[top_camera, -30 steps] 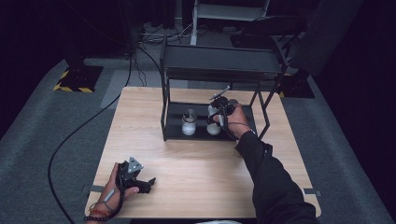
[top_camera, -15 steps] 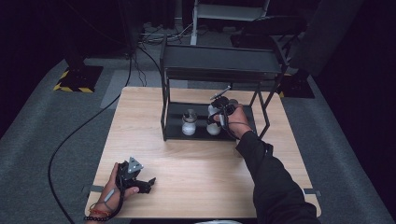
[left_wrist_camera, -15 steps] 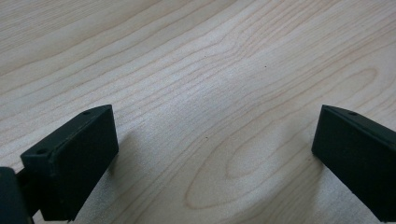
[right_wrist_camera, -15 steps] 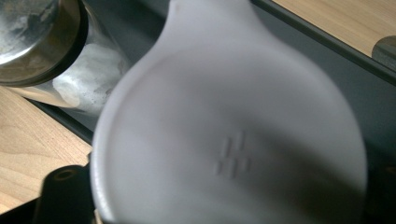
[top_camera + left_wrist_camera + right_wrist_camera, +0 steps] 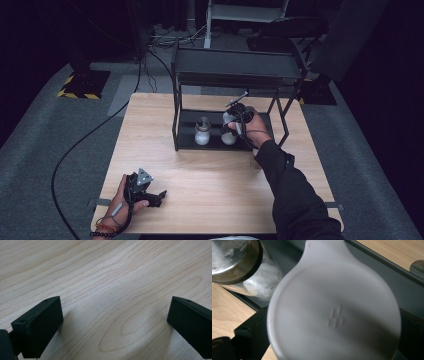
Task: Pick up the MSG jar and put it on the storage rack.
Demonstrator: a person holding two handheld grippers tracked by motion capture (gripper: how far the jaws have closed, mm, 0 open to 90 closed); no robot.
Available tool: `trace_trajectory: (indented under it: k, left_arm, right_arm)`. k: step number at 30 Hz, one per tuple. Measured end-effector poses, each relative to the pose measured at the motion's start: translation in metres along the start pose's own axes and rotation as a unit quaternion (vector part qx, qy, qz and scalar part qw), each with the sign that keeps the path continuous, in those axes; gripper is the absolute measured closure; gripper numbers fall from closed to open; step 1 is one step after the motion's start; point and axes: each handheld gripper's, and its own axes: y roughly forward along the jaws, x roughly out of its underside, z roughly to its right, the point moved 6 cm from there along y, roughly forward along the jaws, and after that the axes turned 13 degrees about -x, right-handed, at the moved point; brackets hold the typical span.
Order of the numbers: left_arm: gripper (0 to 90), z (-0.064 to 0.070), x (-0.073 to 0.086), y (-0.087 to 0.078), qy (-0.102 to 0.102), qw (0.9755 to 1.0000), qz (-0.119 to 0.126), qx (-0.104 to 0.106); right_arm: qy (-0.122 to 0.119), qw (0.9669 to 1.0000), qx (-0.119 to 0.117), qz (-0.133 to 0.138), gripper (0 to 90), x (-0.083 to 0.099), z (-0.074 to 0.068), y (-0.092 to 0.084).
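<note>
Light wooden table (image 5: pixel 210 185) carried a black metal two-tier rack (image 5: pixel 235 70) at its far side. On the rack's lower shelf stood two small shakers: a clear glass one with a metal cap (image 5: pixel 202 132), and just right of it a white round-topped plastic one (image 5: pixel 228 135). Right gripper (image 5: pixel 235 114) sat over the white shaker. In the right gripper view its jaws flanked the white top (image 5: pixel 334 315); they had just been opening, shaker between them, and now looked spread rather than pinching. Left gripper (image 5: pixel 150 195) rested near the table's front-left corner, jaws wide apart over bare wood (image 5: pixel 112 290), holding nothing. Step in hand, I'd say: releasing the white shaker on the shelf. Next move needs a straight pull-back, clearing the rack's upper tier and not clipping the glass shaker.
</note>
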Motion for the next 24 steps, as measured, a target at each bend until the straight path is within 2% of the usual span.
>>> trace_trajectory:
  k: [14, 24]
  left_arm:
    - [0.4, 0.0, 0.0, 0.0, 0.0, 1.0, 0.0, 0.0]
    - [0.4, 0.0, 0.0, 0.0, 0.0, 1.0, 0.0, 0.0]
  right_arm:
    - [-0.011, 0.9997, 0.005, 0.023, 4.1, 0.01, -0.003, -0.013]
    - [-0.021, 0.9992, 0.018, 0.028, 4.1, 0.016, -0.007, -0.02]
